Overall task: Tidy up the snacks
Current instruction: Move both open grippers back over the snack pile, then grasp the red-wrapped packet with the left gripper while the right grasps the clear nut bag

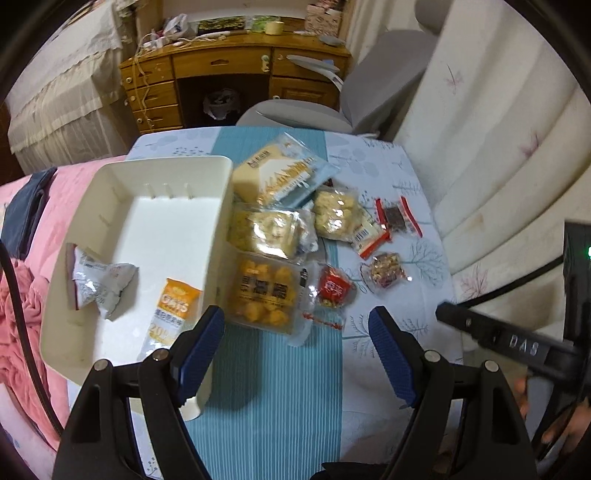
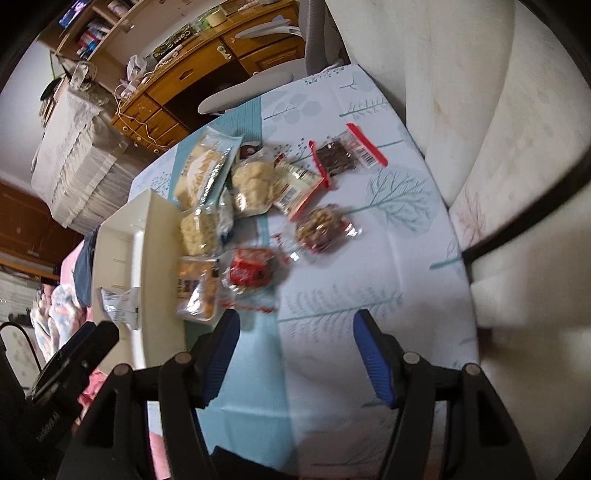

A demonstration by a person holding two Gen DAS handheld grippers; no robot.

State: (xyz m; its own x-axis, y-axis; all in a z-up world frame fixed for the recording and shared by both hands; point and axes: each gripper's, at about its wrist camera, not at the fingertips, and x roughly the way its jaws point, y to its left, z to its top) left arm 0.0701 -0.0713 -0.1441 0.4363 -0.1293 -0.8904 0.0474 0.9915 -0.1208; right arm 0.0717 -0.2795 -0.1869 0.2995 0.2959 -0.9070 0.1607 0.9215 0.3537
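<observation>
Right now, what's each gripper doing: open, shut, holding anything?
Left gripper: open, holding nothing.
Right gripper: open, holding nothing.

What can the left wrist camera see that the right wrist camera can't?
Only the left wrist view shows the floor of the white bin, with the orange oats packet lying in it. It also shows its own open left gripper.

Only the right wrist view shows the bookshelf behind the desk, and its own open right gripper.

Both show the silver packet in the bin, the red snack, the nut pack and the tree-patterned tablecloth.
</observation>
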